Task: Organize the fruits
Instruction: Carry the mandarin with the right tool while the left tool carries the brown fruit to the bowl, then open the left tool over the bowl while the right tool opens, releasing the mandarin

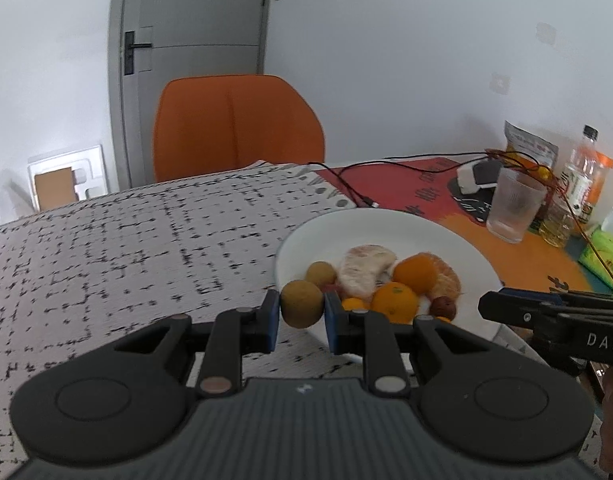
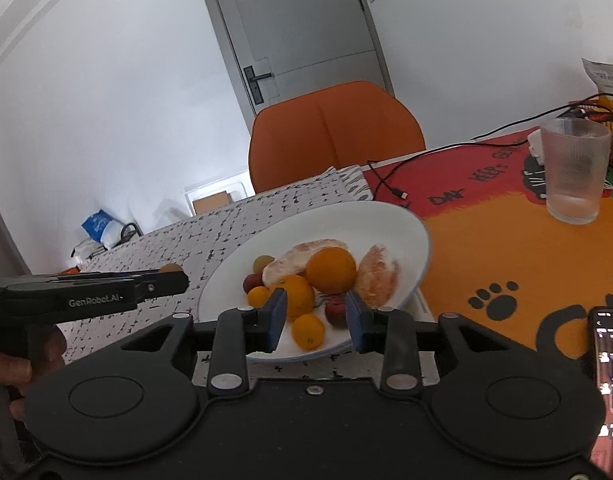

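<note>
A: Gripping is confirmed at the left gripper [image 1: 301,312]: both blue pads press the sides of a small round brown-green fruit [image 1: 301,307], held just over the near-left rim of the white plate [image 1: 446,236].

B: Orientation of that fruit?

A: Nearly spherical; no long axis or pointing direction can be told. It sits upright between the pads, with the top half showing above them.

B: Plate contents?

A: A second brown-green fruit [image 1: 321,273] just behind the held one, a peeled pale citrus piece [image 1: 364,272] with its long axis running left-low to right-high, an orange [image 1: 394,302], a peeled mandarin [image 1: 428,272], and a small reddish fruit [image 1: 442,307] at the right.

B: Right gripper status?

A: The right gripper [image 2: 316,322] is released, with its pads spread apart and holding nothing. A small orange fruit [image 2: 308,331] lies on the plate between the pads, touching neither.

B: Surroundings?

A: The plate rests on a speckled tablecloth [image 1: 126,248]. A ribbed glass [image 1: 514,208] stands on the orange mat [image 2: 506,248] to the right, well apart from the plate. An orange chair [image 1: 238,124] stands behind the table.
</note>
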Available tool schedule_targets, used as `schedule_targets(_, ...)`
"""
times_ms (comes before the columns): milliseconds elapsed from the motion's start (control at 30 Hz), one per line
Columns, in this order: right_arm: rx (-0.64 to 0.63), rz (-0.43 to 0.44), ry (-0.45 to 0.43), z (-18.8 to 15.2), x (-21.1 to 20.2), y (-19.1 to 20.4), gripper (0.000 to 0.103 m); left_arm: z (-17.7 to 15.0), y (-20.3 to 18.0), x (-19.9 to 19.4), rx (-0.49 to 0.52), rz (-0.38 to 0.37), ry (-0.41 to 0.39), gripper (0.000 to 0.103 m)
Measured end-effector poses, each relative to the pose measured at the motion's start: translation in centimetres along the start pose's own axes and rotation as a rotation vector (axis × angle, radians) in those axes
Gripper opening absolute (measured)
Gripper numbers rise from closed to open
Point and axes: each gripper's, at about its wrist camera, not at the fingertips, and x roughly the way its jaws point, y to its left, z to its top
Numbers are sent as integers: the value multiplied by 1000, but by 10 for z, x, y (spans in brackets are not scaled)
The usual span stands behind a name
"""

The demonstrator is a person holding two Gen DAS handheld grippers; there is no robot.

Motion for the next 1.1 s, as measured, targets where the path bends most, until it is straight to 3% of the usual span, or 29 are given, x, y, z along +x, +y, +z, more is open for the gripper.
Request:
schedule_targets(433, 31, 25, -29, -3, -8, -9, 34, 10, -26, 1, 30, -29, -5, 23)
schedule_targets(1100, 3, 70, -15, -4, -5, 19, 34, -3, 18, -43, -50, 65, -36, 27)
